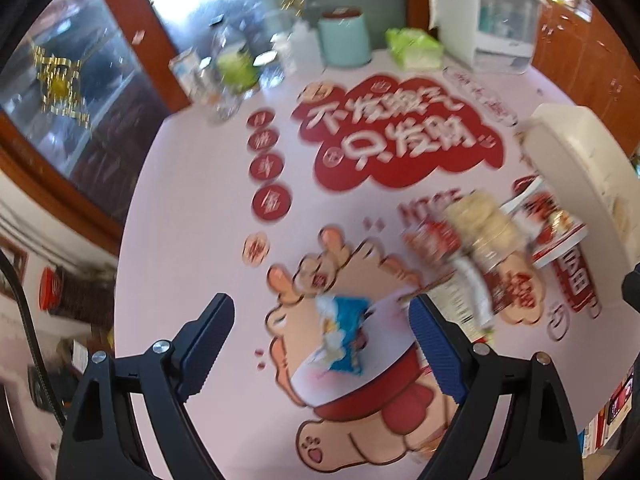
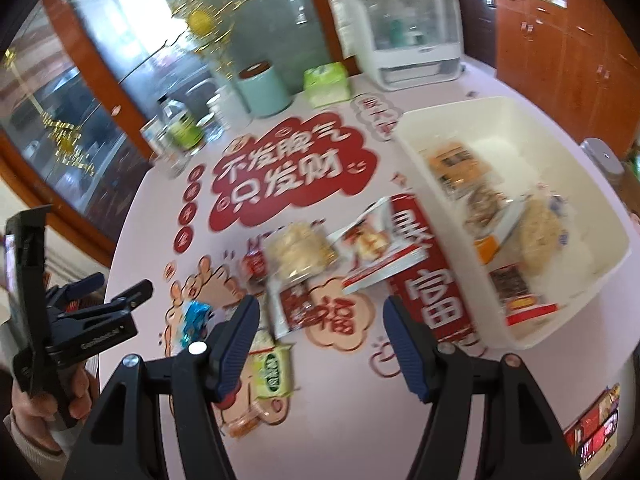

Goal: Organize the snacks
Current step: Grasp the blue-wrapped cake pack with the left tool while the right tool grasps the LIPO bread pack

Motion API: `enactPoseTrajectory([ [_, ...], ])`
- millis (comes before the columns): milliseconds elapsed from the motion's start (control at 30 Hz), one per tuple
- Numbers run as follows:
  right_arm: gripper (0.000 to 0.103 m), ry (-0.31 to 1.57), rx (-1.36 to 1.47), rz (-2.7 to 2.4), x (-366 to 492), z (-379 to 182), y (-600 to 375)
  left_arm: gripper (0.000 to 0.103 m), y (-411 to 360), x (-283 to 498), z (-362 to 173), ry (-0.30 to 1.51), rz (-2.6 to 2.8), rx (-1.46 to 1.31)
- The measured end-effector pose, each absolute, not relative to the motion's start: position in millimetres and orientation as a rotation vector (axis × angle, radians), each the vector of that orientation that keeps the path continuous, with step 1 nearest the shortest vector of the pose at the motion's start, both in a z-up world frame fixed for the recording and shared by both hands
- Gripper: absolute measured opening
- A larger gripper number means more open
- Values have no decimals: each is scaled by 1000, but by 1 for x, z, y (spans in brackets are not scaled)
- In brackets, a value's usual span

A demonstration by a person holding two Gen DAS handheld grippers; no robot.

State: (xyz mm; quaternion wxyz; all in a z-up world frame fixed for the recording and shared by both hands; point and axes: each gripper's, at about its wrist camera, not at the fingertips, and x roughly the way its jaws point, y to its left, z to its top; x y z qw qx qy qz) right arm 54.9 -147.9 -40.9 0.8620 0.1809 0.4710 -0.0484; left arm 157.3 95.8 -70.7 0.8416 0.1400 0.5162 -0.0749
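My left gripper (image 1: 320,332) is open and empty, with a small blue snack packet (image 1: 344,332) on the table between its fingers; the packet also shows in the right wrist view (image 2: 194,320). My right gripper (image 2: 318,332) is open and empty above the table. Ahead of it lie a clear bag of pale crackers (image 2: 300,254), a red and white packet (image 2: 380,252), a dark red packet (image 2: 294,306) and a green packet (image 2: 272,368). A white bin (image 2: 416,148) at the right holds several snacks. The left gripper also shows at the left of the right wrist view (image 2: 116,292).
The table has a pink cloth with red prints. At its far edge stand a mint canister (image 2: 264,90), a green tissue pack (image 2: 326,80), bottles (image 2: 182,120) and a white appliance (image 2: 404,36). Wooden cabinets stand behind at the right. A small red box (image 2: 592,436) lies at the near right.
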Motion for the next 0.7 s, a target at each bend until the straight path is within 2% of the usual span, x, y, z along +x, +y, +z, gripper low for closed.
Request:
enactPoseTrajectory([
  [500, 65, 1108, 336, 70, 94, -118, -68, 88, 117, 175, -155, 1240, -172, 251],
  [700, 65, 1147, 283, 95, 108, -145, -45, 74, 117, 185, -173, 1278, -194, 234],
])
